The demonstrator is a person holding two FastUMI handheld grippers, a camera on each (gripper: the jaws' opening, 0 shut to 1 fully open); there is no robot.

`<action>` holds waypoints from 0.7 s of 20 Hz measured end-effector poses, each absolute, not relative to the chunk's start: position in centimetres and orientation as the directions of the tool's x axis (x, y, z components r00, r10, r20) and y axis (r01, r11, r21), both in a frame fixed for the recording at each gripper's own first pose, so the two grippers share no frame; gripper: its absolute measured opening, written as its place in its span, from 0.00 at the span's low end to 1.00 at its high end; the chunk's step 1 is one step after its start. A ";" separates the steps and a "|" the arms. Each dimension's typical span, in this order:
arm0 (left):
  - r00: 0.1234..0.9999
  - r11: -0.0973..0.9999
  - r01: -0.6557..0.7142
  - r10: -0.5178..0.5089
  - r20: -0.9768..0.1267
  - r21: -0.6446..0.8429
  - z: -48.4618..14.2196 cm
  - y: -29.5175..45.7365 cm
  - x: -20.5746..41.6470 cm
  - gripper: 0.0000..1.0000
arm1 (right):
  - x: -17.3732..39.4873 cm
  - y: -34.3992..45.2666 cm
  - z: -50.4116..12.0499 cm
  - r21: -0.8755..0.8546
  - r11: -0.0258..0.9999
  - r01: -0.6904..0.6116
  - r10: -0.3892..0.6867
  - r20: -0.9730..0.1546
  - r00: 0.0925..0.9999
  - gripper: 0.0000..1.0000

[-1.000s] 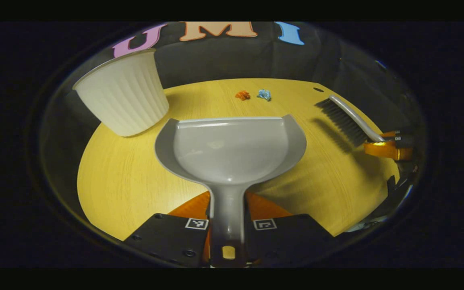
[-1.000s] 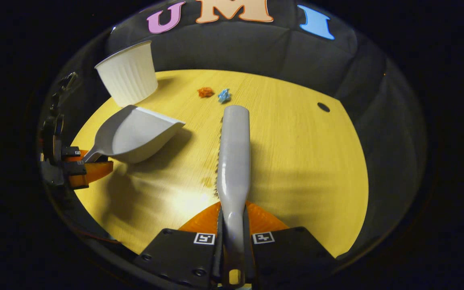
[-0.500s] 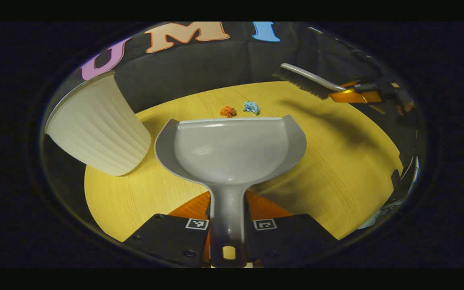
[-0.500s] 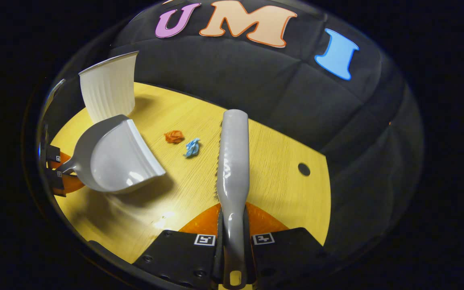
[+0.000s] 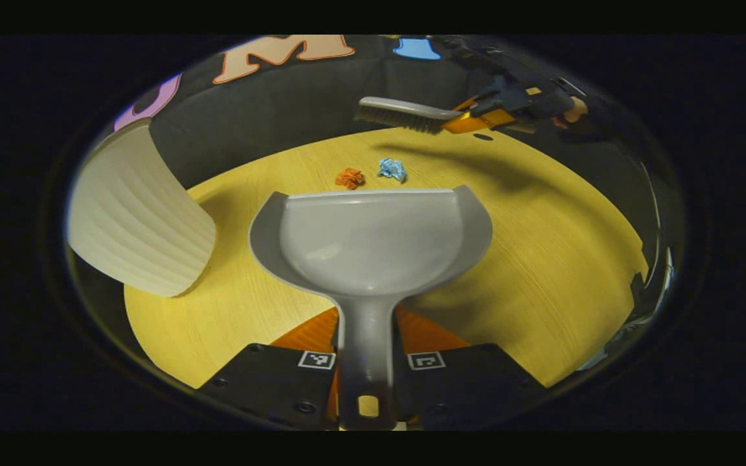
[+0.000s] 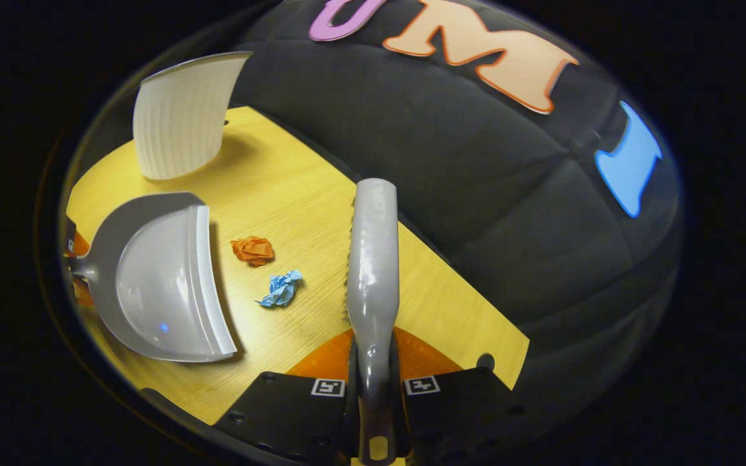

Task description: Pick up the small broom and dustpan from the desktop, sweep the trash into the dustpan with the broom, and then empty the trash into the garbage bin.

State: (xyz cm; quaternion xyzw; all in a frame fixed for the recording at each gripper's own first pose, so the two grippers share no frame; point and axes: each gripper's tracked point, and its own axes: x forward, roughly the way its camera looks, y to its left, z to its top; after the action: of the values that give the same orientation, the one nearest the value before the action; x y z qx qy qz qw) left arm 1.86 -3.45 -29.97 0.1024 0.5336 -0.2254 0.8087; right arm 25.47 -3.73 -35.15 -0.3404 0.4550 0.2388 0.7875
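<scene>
My left gripper (image 5: 368, 362) is shut on the handle of the grey dustpan (image 5: 371, 239), whose front lip lies just short of two paper scraps. The orange scrap (image 5: 350, 177) and the blue scrap (image 5: 391, 169) sit side by side on the yellow desktop (image 5: 541, 246). My right gripper (image 6: 373, 388) is shut on the handle of the small grey broom (image 6: 372, 259). In the left gripper view the broom (image 5: 399, 114) hangs above the desktop's far edge, beyond the scraps, bristles down. In the right gripper view the dustpan (image 6: 159, 275), orange scrap (image 6: 252, 249) and blue scrap (image 6: 280, 288) lie left of the broom.
A white ribbed garbage bin (image 5: 133, 220) stands at the desktop's left side, also seen in the right gripper view as the bin (image 6: 179, 116) beyond the dustpan. A small round hole (image 6: 485, 360) is in the desktop near the right gripper. The black booth wall (image 6: 476, 168) closes off the back.
The right gripper carried the broom up and across to the far side of the scraps, turning to face back across the desk. The dustpan moved forward toward the scraps.
</scene>
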 end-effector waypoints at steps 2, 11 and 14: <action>0.315 0.874 0.479 -0.258 -0.913 -0.082 -30.1 -3.5 1.8 0.26 | 26.2 -3.2 -36.5 -0.301 0.612 -0.731 0.075 -0.899 0.432 0.18; 0.283 0.866 0.489 -0.268 -0.921 -0.101 -30.6 -3.9 1.8 0.26 | 24.1 -0.5 -40.3 -0.143 0.309 -0.940 0.087 -0.980 0.178 0.18; 0.286 0.863 0.496 -0.271 -0.919 -0.100 -30.3 -4.1 2.1 0.27 | 20.7 2.1 -38.4 0.007 0.241 -0.971 0.144 -0.989 0.029 0.18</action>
State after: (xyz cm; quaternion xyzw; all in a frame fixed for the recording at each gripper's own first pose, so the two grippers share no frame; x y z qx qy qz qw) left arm 2.06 -4.10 -30.32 0.1026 0.5467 -0.2411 0.7953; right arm 20.68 2.12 -38.37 -0.4003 0.5160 0.4685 0.5950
